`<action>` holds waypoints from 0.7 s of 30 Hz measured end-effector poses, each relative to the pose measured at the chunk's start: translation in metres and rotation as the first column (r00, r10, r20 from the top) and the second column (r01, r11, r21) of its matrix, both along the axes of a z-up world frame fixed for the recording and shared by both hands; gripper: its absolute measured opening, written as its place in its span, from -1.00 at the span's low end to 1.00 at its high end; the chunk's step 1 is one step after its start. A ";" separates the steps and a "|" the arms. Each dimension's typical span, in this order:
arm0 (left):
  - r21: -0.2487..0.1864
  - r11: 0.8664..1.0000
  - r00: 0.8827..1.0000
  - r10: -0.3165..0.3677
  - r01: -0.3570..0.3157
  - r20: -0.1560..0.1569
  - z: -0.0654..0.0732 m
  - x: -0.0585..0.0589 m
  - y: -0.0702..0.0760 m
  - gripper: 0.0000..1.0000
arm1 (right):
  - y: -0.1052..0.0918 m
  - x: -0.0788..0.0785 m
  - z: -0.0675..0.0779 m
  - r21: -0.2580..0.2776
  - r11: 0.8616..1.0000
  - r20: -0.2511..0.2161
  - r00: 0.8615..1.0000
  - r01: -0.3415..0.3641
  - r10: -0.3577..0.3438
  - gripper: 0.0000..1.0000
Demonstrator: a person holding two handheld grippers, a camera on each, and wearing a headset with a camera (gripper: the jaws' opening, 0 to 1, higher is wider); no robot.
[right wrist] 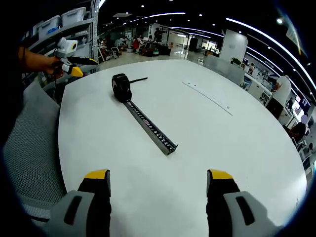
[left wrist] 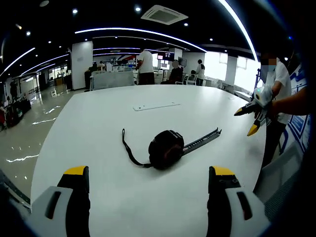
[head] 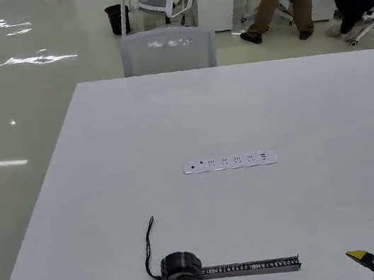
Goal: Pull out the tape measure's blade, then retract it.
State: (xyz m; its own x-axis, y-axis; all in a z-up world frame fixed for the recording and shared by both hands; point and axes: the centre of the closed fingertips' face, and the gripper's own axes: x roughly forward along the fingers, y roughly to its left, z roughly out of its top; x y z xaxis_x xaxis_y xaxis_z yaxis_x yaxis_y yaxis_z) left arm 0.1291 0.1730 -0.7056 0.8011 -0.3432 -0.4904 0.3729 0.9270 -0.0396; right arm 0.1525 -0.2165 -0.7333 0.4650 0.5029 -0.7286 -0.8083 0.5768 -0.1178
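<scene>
A black tape measure lies on the white table near its front edge, its blade pulled out a short way to the right and a black wrist strap curling off to its left. The left gripper view shows the case ahead with the blade running right. In the right gripper view the case lies far ahead and the blade ends at its hook. My left gripper is open, a little short of the case. My right gripper is open, short of the blade's end. Both hold nothing.
A white power strip lies flat mid-table beyond the tape measure. A grey chair stands at the table's far edge. People stand and sit at the back right, near desks. Glossy floor lies to the left of the table.
</scene>
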 end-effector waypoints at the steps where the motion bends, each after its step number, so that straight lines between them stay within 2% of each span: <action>1: 0.002 1.000 1.000 0.001 -0.001 -0.001 0.000 0.001 -0.002 0.98 | 0.002 0.002 0.000 -0.007 1.000 -0.003 1.000 -0.011 0.011 0.63; 4: 0.002 1.000 1.000 0.004 -0.004 0.001 0.003 0.004 -0.013 0.98 | 0.010 0.004 0.007 -0.014 0.999 -0.008 0.999 -0.036 0.035 0.60; 6: 0.000 1.000 1.000 0.007 -0.007 0.002 0.003 0.005 -0.014 0.98 | 0.012 0.009 0.007 -0.021 0.999 -0.007 0.999 -0.048 0.048 0.59; 8: 0.002 1.000 1.000 0.005 -0.005 0.003 0.003 0.007 -0.017 0.98 | 0.013 0.013 0.004 -0.021 0.998 -0.010 0.998 -0.057 0.057 0.59; 10: 0.005 1.000 1.000 0.008 -0.009 0.005 0.003 0.009 -0.022 0.98 | 0.015 0.014 -0.001 -0.028 0.995 -0.039 0.995 -0.092 0.091 0.59; 12: 0.011 1.000 1.000 0.010 -0.010 0.011 0.003 0.012 -0.024 0.98 | 0.021 0.007 0.001 -0.037 0.987 -0.068 0.985 -0.158 0.156 0.61; 14: 0.017 1.000 1.000 0.008 -0.008 0.017 0.004 0.014 -0.027 0.98 | 0.024 0.005 0.006 -0.043 0.982 -0.085 0.980 -0.184 0.179 0.59; 17: 0.026 1.000 1.000 0.011 -0.011 0.025 0.003 0.017 -0.028 0.98 | 0.027 0.012 -0.002 -0.031 0.974 -0.101 0.970 -0.224 0.220 0.60; 19: 0.027 0.999 1.000 0.020 -0.021 0.024 0.002 0.019 -0.029 0.98 | 0.024 0.019 -0.006 -0.078 0.965 -0.102 0.965 -0.252 0.244 0.58; 21: 0.018 0.999 0.999 0.031 -0.032 0.024 0.001 0.021 -0.030 0.98 | 0.025 0.024 -0.006 -0.087 0.960 -0.109 0.961 -0.265 0.255 0.57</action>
